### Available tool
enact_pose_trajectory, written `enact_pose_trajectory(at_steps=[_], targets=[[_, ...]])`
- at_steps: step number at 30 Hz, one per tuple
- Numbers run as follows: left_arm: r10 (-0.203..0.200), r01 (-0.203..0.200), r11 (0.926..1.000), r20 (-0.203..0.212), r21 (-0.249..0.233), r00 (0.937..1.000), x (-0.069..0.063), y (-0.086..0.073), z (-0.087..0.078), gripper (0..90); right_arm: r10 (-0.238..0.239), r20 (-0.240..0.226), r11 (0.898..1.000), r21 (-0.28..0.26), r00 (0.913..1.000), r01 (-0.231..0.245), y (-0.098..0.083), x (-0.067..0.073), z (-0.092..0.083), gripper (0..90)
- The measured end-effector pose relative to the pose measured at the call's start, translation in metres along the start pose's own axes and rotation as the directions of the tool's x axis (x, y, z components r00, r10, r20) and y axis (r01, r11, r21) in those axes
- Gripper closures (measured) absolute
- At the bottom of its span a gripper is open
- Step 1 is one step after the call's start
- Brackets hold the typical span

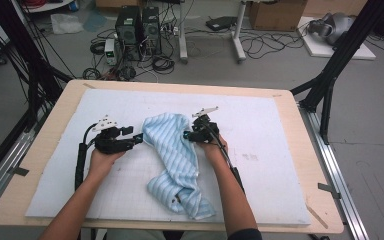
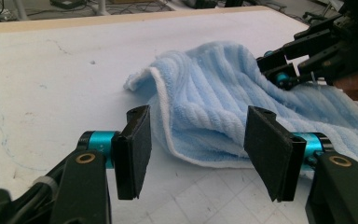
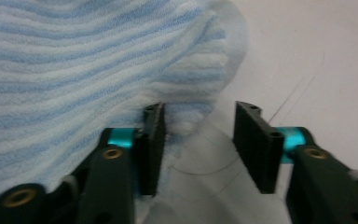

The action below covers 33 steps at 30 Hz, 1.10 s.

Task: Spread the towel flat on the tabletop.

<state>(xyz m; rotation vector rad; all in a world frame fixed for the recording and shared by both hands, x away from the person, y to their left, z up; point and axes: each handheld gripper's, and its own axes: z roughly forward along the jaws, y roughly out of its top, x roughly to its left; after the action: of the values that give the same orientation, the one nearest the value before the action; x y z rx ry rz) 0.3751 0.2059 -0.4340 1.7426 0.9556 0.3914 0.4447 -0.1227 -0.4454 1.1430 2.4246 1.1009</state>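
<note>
Two grippers: both held by a person at either edge of one towel, seen from above.
Left gripper (image 1: 139,138): jaws parted wide, pads bare, the towel's near edge lying between them untouched.
Towel (image 1: 177,160): pale blue, ribbed, crumpled in a long heap at mid-table, one end bunched toward the person.
Right gripper (image 1: 186,135): jaws narrower but apart; a fold of towel sits between them against one pad, the other pad clear.
Surface: white foam board (image 1: 260,130) with faint pencil marks, laid on a light wooden table (image 1: 300,125).
Room: grey floor behind, with computer towers (image 1: 138,27), loose cables (image 1: 260,47) and a cardboard box (image 1: 276,14); black frame struts (image 1: 337,60) at both sides.
</note>
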Motion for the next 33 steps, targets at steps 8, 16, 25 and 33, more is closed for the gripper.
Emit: enact_pose_trajectory(at_steps=[8,16,25,33], targets=[[-0.015,0.015,0.9999,-0.011,0.0,0.9998,0.004,-0.003,0.0,41.7,-0.031,-0.086,0.999,-0.014,0.9958,0.03,0.001,-0.001,-0.001,87.1],[-0.025,0.025,0.9997,-0.014,-0.01,0.9996,0.006,-0.002,-0.003,42.1,-0.066,-0.145,0.996,-0.074,0.9872,0.055,0.004,0.008,0.001,56.0],[-0.029,0.028,0.9996,-0.019,-0.008,0.9994,0.006,-0.003,-0.002,42.1,-0.092,-0.061,0.996,-0.014,0.9939,0.092,0.011,0.013,0.015,58.2],[-0.033,0.032,0.9995,-0.021,-0.005,0.9993,0.007,-0.003,-0.003,42.1,-0.275,0.105,0.961,0.053,0.9556,0.271,0.018,0.012,-0.001,85.1]])
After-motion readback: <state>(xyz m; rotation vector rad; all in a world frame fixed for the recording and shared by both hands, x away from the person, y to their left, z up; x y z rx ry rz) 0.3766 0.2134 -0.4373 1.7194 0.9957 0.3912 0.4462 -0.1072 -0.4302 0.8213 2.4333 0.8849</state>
